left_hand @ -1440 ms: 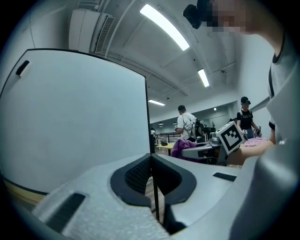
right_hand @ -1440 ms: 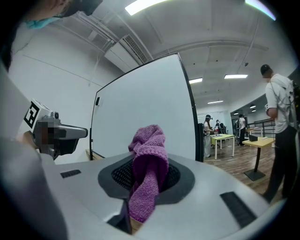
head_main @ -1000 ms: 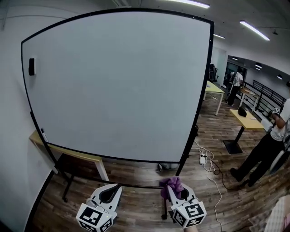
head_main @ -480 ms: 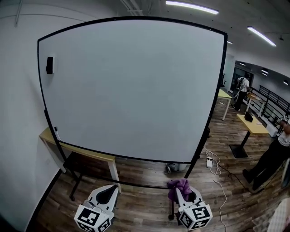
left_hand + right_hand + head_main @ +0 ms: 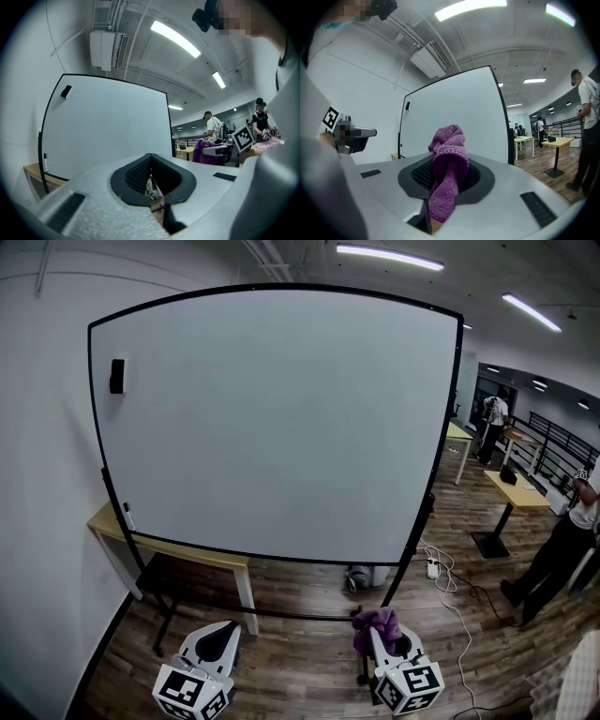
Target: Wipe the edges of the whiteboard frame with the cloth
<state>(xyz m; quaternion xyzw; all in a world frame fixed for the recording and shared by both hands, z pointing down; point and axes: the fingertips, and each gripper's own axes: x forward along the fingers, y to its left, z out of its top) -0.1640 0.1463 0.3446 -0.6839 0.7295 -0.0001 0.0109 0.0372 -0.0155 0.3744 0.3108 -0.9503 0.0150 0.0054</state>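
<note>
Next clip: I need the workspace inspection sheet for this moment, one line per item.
Surface: whiteboard upright on its stand, face blank; black frame intact all round.
Job's things: purple cloth bunched up, clear of the frame.
Clutter: small black block on the board's upper left; marker at its left edge.
Grippers: right gripper shut on the cloth; left gripper jaws together, empty; both low, short of the board.
Cables: white power strip and cord on the wooden floor, right of the stand.
Surroundings: wooden table behind the board; person and desk at the right.
</note>
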